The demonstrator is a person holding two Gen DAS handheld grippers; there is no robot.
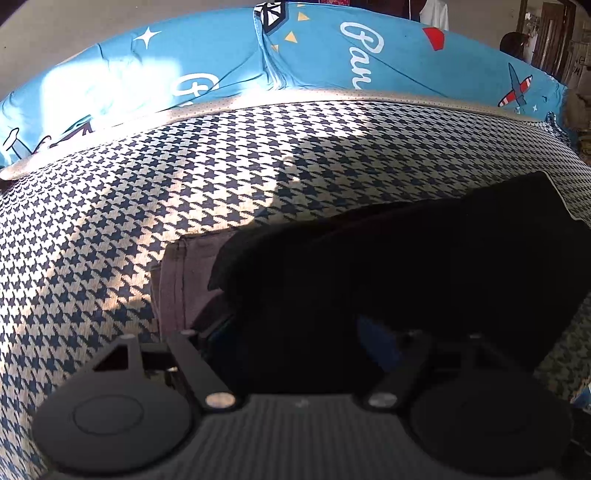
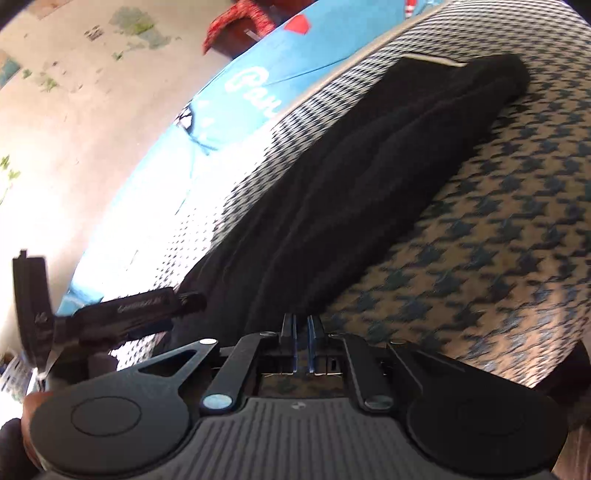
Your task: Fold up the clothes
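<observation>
A black garment point(image 1: 406, 258) lies bunched on the houndstooth-covered bed point(image 1: 184, 166). It spreads over the space between my left gripper's point(image 1: 299, 332) fingers, which stand wide open around it. A mauve piece of cloth point(image 1: 177, 280) shows under its left edge. In the right wrist view the black garment point(image 2: 351, 184) runs as a long folded band away from my right gripper point(image 2: 303, 321), whose fingers are shut on its near edge. The left gripper point(image 2: 192, 299) reaches the same garment from the left.
A blue printed sheet point(image 1: 314, 55) lines the far side of the bed, also visible past the houndstooth cover point(image 2: 498, 240) as the blue sheet point(image 2: 258, 74). A pale wall point(image 2: 74, 110) stands beyond it. Red cloth point(image 2: 240, 18) sits at the top.
</observation>
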